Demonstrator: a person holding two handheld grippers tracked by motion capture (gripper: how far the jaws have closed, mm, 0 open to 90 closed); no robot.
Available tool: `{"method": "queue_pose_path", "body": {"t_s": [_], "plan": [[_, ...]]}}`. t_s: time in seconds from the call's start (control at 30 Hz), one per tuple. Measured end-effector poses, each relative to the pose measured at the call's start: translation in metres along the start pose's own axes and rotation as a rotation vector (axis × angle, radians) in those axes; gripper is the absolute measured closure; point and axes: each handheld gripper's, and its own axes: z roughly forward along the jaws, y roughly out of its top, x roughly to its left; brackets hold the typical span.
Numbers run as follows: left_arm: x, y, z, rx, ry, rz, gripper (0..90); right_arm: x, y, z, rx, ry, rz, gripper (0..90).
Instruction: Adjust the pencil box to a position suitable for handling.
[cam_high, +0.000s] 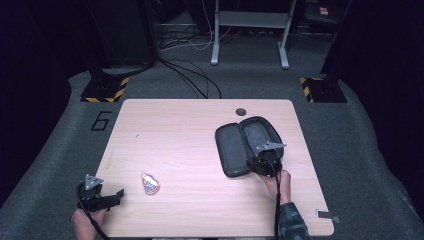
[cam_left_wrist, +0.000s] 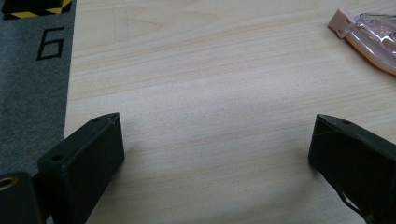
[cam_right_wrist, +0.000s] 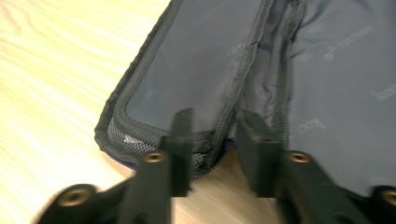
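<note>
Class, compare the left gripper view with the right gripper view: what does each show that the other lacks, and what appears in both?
Left gripper view: the left hand-held gripper with jaws wide apart, a pink and clear packet at the upper right, grey floor marked with a 6.

Right gripper view: the right hand-held gripper with jaws nearly together at the near edge of an opened black zip case, astride its zipper ridge.

Both: the light wooden table.

A pale wood-grain table (cam_high: 190, 145) stands on grey carpet; an open dark zip case (cam_high: 239, 145) lies flat toward three o'clock; a small pinkish clear-fronted packet (cam_high: 150, 183) lies near seven o'clock; a round dark hole (cam_high: 241, 111) sits at twelve o'clock.
</note>
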Motion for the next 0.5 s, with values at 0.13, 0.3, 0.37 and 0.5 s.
{"method": "queue_pose_path", "body": {"t_s": [0.13, 0.3, 0.37, 0.5], "plan": [[0.000, 0.000, 0.000, -0.001, 0.000, 0.000, 3.4, -0.009, 0.002, -0.012, -0.035, -0.021, 0.018, 56.3], [0.000, 0.000, 0.000, 0.000, 0.000, 0.000, 3.4, -0.035, 0.005, -0.032, -0.067, -0.106, 0.050, 55.4], [0.000, 0.000, 0.000, -0.001, 0.000, 0.000, 3.4, -0.046, 0.007, -0.036, -0.066, -0.157, 0.048, 55.8], [0.000, 0.000, 0.000, 0.000, 0.000, 0.000, 3.4, -0.067, 0.009, -0.040, -0.068, -0.226, 0.073, 56.8]]}}
